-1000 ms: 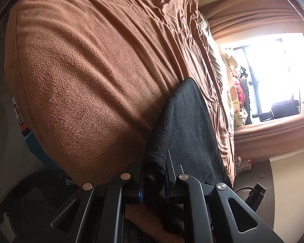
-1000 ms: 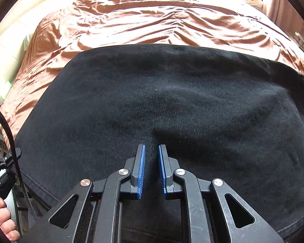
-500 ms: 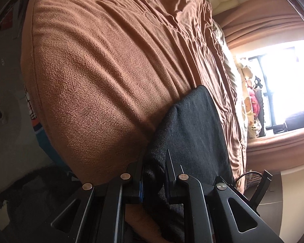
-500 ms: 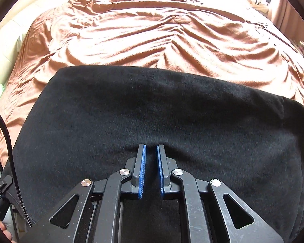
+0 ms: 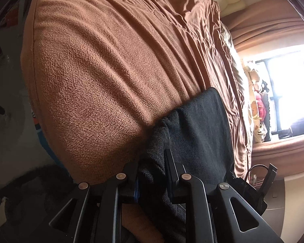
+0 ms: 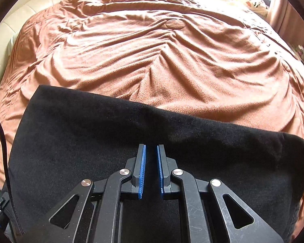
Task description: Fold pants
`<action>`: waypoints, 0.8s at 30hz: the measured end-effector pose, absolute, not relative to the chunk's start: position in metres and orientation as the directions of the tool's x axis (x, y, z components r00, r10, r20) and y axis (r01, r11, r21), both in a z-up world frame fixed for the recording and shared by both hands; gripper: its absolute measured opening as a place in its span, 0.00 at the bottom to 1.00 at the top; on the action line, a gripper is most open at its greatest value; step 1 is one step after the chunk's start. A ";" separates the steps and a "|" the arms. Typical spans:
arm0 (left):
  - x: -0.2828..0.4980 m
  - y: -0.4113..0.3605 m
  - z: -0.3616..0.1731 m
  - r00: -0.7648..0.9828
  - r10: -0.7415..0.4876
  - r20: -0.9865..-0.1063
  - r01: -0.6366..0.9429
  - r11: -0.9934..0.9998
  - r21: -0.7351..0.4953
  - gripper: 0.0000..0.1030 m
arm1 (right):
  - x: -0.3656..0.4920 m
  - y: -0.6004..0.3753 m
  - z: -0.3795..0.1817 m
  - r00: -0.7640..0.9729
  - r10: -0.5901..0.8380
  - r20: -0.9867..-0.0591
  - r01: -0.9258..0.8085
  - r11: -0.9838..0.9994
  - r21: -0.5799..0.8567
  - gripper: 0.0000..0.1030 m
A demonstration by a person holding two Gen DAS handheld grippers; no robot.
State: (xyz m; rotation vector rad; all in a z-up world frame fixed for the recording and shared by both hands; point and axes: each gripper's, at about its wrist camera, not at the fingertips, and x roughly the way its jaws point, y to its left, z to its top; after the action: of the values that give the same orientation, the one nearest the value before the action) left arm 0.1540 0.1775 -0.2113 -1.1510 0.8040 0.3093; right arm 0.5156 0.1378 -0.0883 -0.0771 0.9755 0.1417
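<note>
One wide bed under a rumpled brown blanket fills both views. Black pants lie folded across its near edge, from 9 to 3 o'clock in the right wrist view. They look soft, thick and limp, likely to sag and best taken at a corner or hem. At 6 o'clock the left gripper has bunched cloth between jaws that are opening. Right gripper hovers clenched, empty.

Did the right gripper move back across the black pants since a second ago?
Yes. The right gripper pulled back toward the near side: the black pants' far edge sits lower and more brown blanket shows.
</note>
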 end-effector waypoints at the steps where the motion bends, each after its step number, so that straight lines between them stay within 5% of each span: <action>1: 0.155 0.177 -0.212 0.690 -0.176 -0.702 -0.599 0.405 -0.691 0.19 | 0.518 0.139 -0.088 0.550 0.081 -0.832 -0.155 0.988 -0.006 0.07; 24: 0.157 0.173 -0.186 0.741 -0.174 -0.649 -0.522 0.460 -0.718 0.15 | 0.468 0.136 -0.090 0.526 0.123 -0.841 -0.157 0.986 0.046 0.07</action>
State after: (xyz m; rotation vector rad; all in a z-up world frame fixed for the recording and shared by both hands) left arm 0.1568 0.1727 -0.1860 -1.0953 0.7395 0.2397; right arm 0.4678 0.1361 -0.0896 -0.0372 1.0026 0.1678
